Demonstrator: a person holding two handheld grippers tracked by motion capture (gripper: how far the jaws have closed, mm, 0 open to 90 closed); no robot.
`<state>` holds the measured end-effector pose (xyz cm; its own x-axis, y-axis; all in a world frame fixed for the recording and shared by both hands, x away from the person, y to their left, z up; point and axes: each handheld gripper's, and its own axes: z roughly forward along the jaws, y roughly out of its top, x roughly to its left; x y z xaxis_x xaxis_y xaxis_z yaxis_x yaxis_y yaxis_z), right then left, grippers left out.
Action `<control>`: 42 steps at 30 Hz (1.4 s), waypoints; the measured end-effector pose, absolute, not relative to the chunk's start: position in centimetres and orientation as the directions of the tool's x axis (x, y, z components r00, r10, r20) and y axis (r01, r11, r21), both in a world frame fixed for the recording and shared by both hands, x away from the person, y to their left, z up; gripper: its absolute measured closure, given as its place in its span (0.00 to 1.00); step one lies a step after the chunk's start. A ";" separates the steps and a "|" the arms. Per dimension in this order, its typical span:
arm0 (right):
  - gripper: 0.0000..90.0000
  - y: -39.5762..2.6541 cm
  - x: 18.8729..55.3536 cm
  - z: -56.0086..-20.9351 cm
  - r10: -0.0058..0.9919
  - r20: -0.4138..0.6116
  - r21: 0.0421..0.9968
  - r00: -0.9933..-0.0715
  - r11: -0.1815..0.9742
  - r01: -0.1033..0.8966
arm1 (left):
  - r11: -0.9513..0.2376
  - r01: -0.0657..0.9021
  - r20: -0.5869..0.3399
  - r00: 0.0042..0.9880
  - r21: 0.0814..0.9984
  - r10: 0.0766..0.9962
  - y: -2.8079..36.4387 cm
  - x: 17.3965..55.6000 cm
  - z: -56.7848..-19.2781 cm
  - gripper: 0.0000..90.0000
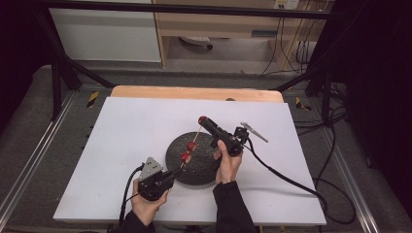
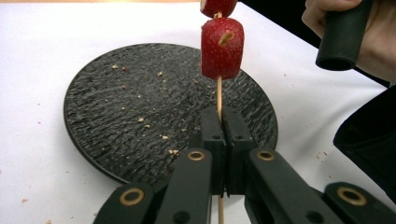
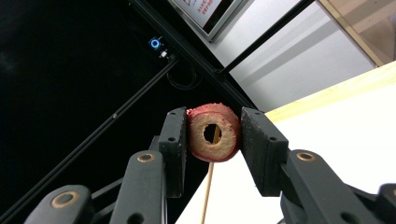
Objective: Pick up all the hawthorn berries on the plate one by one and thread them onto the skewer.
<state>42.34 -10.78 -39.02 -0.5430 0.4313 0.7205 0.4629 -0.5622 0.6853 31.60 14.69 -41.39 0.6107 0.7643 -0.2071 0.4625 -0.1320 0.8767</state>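
A thin wooden skewer (image 1: pixel 195 138) slants up over the round black plate (image 1: pixel 199 170). My left gripper (image 1: pixel 176 173) is shut on its lower end; in the left gripper view the jaws (image 2: pixel 223 116) pinch the skewer (image 2: pixel 219 95) below a red strawberry piece (image 2: pixel 222 48), with a second piece (image 2: pixel 217 5) above it. Both pieces (image 1: pixel 189 150) hang over the plate. At the skewer's top end my right gripper (image 1: pixel 204 121) is shut on a hollow red fruit ring (image 3: pixel 198 140). The skewer (image 3: pixel 207 196) shows through the ring's hole.
The plate (image 2: pixel 140 107) carries scattered crumbs and lies on a white board (image 1: pixel 121 145) over a wooden table (image 1: pixel 194 92). Black frame bars (image 1: pixel 73 73) stand at the back corners. Cables (image 1: pixel 291 179) trail off to the right. The person's right hand (image 2: pixel 378 42) is close by.
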 end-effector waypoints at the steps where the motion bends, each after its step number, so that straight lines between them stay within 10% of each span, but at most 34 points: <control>1: 0.70 -10.8 42.4 -39.1 0.433 0.721 0.685 -0.541 -0.565 0.461 | -0.129 0.465 -0.211 0.608 0.876 0.765 14.7 31.5 -41.4 0.98; 42: 0.70 -9.6 41.2 -40.6 0.448 0.707 0.706 -0.548 -0.502 0.500 | -0.126 0.476 -0.216 0.599 0.870 0.771 13.6 33.5 -41.1 0.99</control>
<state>41.24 -9.63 -40.62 -0.5482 0.4475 0.7065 0.4998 -0.5020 0.7058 33.49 13.61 -41.06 0.5994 0.7708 -0.2160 0.4762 -0.1264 0.8702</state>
